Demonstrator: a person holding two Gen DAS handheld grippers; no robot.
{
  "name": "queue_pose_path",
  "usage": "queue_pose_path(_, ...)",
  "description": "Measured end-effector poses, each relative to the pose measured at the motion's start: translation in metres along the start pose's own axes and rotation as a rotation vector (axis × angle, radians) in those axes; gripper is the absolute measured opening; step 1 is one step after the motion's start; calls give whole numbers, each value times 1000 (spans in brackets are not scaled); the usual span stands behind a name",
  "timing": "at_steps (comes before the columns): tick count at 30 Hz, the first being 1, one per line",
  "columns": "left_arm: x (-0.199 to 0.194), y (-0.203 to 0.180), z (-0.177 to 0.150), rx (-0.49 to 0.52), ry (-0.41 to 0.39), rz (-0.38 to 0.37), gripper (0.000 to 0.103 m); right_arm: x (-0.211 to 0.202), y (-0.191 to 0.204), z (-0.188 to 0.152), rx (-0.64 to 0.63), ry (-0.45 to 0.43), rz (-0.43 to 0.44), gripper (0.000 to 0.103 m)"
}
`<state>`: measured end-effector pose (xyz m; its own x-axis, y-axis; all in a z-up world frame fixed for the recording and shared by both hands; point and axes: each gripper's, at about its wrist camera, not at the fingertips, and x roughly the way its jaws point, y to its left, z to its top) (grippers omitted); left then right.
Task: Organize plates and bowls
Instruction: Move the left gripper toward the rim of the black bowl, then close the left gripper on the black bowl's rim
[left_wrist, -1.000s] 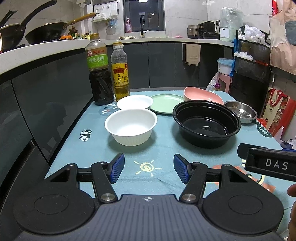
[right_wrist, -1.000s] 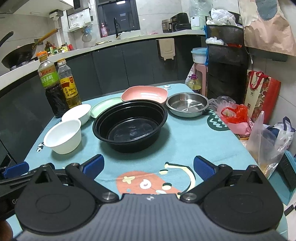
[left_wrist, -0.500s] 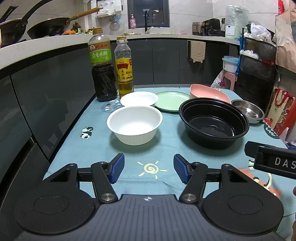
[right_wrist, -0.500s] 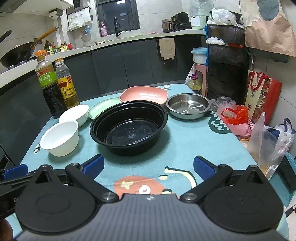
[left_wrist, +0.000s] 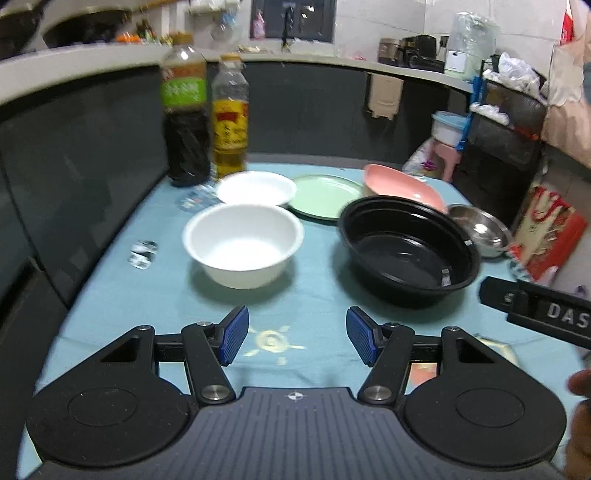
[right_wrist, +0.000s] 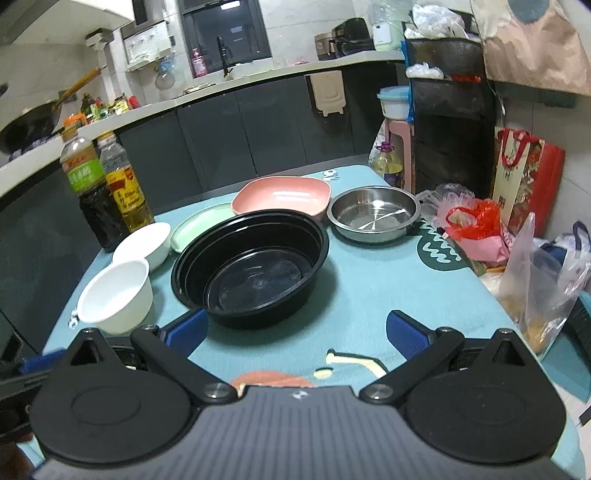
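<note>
On the teal tablecloth stand a deep white bowl (left_wrist: 243, 245) (right_wrist: 116, 295), a shallower white bowl (left_wrist: 256, 189) (right_wrist: 144, 245), a green plate (left_wrist: 325, 195) (right_wrist: 195, 225), a pink dish (left_wrist: 402, 184) (right_wrist: 282, 194), a large black bowl (left_wrist: 410, 249) (right_wrist: 251, 266) and a steel bowl (left_wrist: 480, 229) (right_wrist: 373, 214). My left gripper (left_wrist: 293, 336) is open, short of the deep white bowl, with nothing between its blue pads. My right gripper (right_wrist: 295, 332) is open wide, its left pad close to the black bowl's near wall.
Two bottles, one dark (left_wrist: 184, 118) (right_wrist: 92, 188) and one of yellow oil (left_wrist: 229, 118) (right_wrist: 125, 184), stand at the table's far left. Plastic bags (right_wrist: 476, 229) and a clear bag (right_wrist: 543, 280) crowd the right edge. Dark cabinets (right_wrist: 258, 133) ring the table.
Both grippers have moved forward toward the bowls; the white bowl and black bowl look nearer. The left view is blurred by motion. No jaw has changed its opening.
</note>
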<state>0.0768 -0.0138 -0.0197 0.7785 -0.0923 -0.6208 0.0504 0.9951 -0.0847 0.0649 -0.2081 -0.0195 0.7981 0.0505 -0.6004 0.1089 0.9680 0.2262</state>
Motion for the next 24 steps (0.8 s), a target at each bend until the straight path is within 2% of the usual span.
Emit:
queue_pose_path(4, 6, -2, 15, -54, 47, -116, 55, 7, -11, 12, 84, 25, 27, 48)
queue_pose_path(7, 13, -7, 26, -88, 55, -150, 55, 15, -16, 21, 139, 49, 44, 48)
queue_pose_path(14, 50, -18, 49, -126, 122, -133, 55, 39, -25, 43, 150, 105, 22, 48)
queue_pose_path(18, 71, -22, 55, -151, 164, -123, 55, 58, -32, 53, 140, 167, 40, 48)
queue_pose_path(24, 98, -31, 59, -124, 201, -94, 55, 83, -37, 57, 116, 222, 42, 47)
